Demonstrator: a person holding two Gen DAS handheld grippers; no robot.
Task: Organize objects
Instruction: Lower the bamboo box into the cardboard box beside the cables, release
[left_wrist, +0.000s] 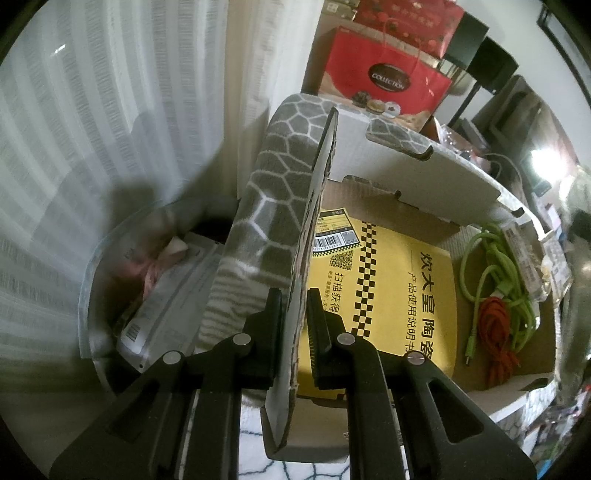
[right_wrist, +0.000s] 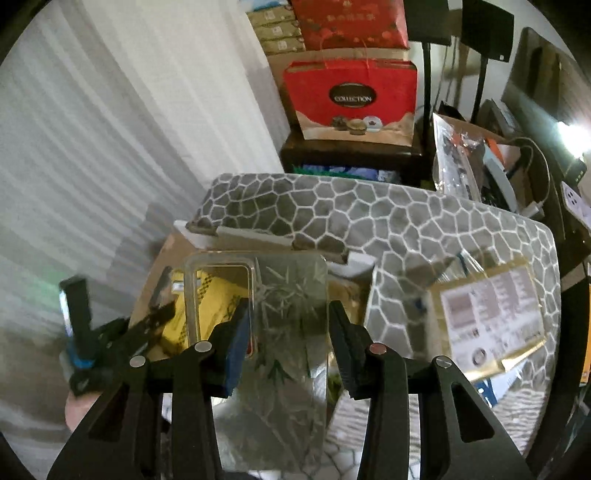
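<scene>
Pinching the upright grey-and-white stone-patterned cardboard flap (left_wrist: 273, 206) edge-on, the left gripper (left_wrist: 294, 332) stands almost fully closed on it. At three o'clock from that flap, inside the open patterned cardboard box (left_wrist: 424, 166), lie a yellow booklet with black checks (left_wrist: 388, 288) and, further toward three o'clock, coiled green and orange cables (left_wrist: 498, 280). The right gripper (right_wrist: 288, 339) stands partly open, its pads clamped on a clear plastic phone case with bamboo print (right_wrist: 288, 295), held over the box at about its ten o'clock edge.
</scene>
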